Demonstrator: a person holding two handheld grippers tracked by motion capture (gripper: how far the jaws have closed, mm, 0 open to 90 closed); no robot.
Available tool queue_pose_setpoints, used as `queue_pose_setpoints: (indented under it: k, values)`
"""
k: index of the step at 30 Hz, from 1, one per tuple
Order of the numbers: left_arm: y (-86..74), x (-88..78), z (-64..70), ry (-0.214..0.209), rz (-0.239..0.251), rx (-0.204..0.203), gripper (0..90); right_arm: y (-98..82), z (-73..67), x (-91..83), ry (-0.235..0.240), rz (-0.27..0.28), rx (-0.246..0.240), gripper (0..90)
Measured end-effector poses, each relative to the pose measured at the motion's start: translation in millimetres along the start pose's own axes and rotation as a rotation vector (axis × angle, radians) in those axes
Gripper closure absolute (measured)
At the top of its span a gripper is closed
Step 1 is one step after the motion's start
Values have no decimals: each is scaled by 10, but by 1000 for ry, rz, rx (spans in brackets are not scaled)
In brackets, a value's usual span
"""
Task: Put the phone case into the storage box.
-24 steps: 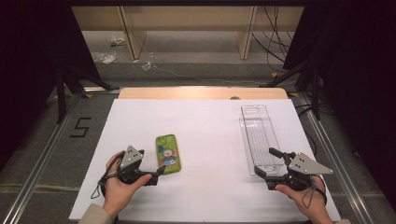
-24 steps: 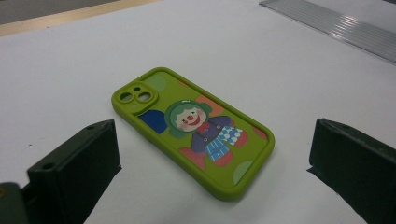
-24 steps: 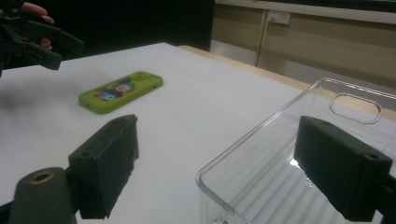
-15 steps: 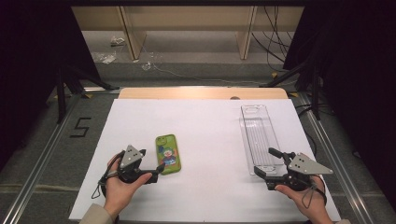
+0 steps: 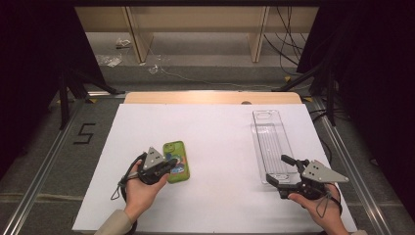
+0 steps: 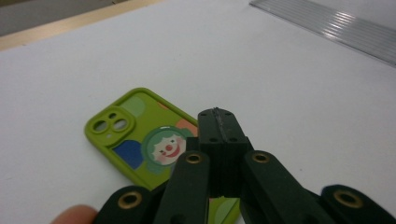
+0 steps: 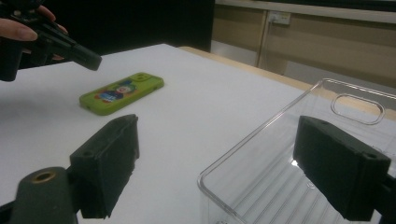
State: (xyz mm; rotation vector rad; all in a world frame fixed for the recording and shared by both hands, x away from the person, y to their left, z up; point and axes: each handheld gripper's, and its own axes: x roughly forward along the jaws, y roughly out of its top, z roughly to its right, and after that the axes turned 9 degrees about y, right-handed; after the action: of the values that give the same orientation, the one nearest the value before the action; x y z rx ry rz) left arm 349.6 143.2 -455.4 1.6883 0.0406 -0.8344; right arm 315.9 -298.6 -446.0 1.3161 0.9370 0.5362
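Over table left: your left gripper (image 5: 169, 166) jaws closed, empty, above green phone case (image 5: 176, 161); case long axis runs away from you. Right gripper (image 5: 283, 171) open, straddling clear tray (image 5: 269, 142) near corner.

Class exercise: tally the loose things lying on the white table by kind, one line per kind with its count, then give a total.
Green phone case: 1
Clear plastic tray: 1
Total: 2
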Motion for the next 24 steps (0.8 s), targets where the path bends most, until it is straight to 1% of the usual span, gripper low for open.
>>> queue_pose_setpoints:
  k: [3,4,5,6,8,9,11,12,13,15,16,17,18,21,24]
  values:
    - [40,123,61,-22,-35,-2,899,-1,0,2,1,0,1,155]
    - [40,123,61,-22,-35,-2,899,-1,-1,2,2,0,1,155]
    - [47,153,77,-31,-47,-5,899,-1,-1,2,2,0,1,155]
    - [65,212,110,-37,-63,0,899,-1,1,1,2,2,0,156]
    - [73,240,129,-40,-71,2,899,-2,2,2,2,2,3,156]
    - [80,269,151,-42,-78,6,899,-2,1,2,2,1,5,156]
    - [94,351,221,-53,-101,28,899,0,0,0,1,2,2,156]
    - [98,376,239,-49,-107,40,899,0,0,1,2,3,2,156]
    - [98,376,239,-49,-107,40,899,-1,0,1,2,2,3,156]
    - [95,457,279,-52,-136,54,899,-3,1,1,3,0,5,156]
    - [95,457,279,-52,-136,54,899,-3,1,1,3,0,6,156]
    - [91,480,289,-53,-148,60,899,-3,1,1,3,0,6,156]
    - [79,526,318,-68,-164,63,899,-3,2,1,3,2,5,156]
    - [74,559,341,-74,-174,72,899,-2,2,1,4,1,5,156]
    - [71,607,374,-74,-189,91,899,-3,1,0,5,1,6,156]
